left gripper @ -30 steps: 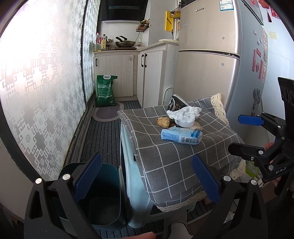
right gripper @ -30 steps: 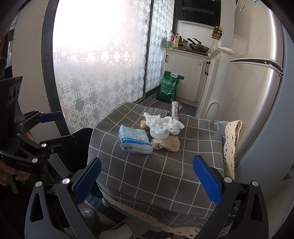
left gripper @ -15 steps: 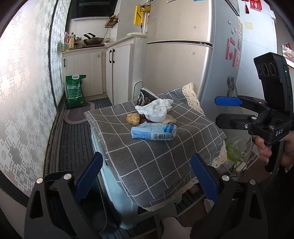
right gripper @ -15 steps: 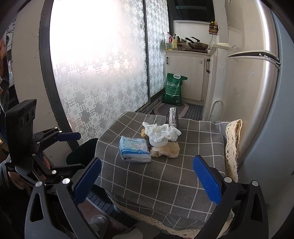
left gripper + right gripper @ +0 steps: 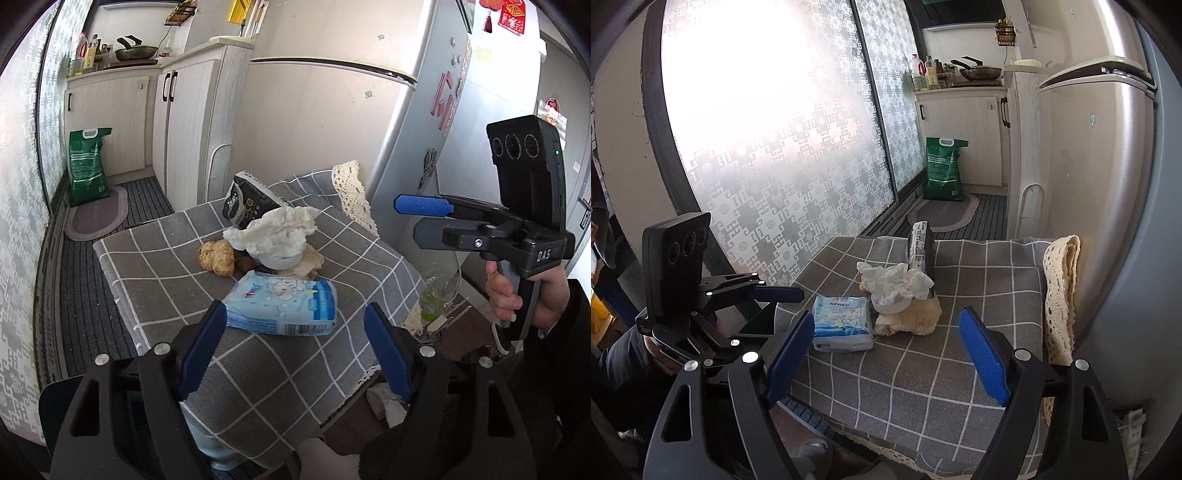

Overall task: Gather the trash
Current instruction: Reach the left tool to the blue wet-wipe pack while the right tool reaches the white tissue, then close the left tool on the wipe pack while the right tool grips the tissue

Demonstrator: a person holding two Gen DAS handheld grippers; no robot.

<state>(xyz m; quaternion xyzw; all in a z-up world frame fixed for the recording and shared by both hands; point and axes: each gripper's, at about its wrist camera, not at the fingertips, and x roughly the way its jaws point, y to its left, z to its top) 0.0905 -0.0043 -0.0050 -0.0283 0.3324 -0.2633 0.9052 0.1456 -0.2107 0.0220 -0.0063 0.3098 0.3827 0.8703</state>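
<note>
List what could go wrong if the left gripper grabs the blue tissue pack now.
1. The blue tissue pack lies close against the white cup stuffed with crumpled tissue; a wide approach by the left gripper, jaws open, might tip it.
2. The pack is soft and may slip or crush.
3. The checked cloth hangs loose over the edge and could drag, shifting the pile.

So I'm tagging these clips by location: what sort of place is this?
Most likely a small home kitchen. A refrigerator stands beside white cabinets, and a pan and bottles sit on the counter. The trash lies on a low table under a grey checked cloth.
</note>
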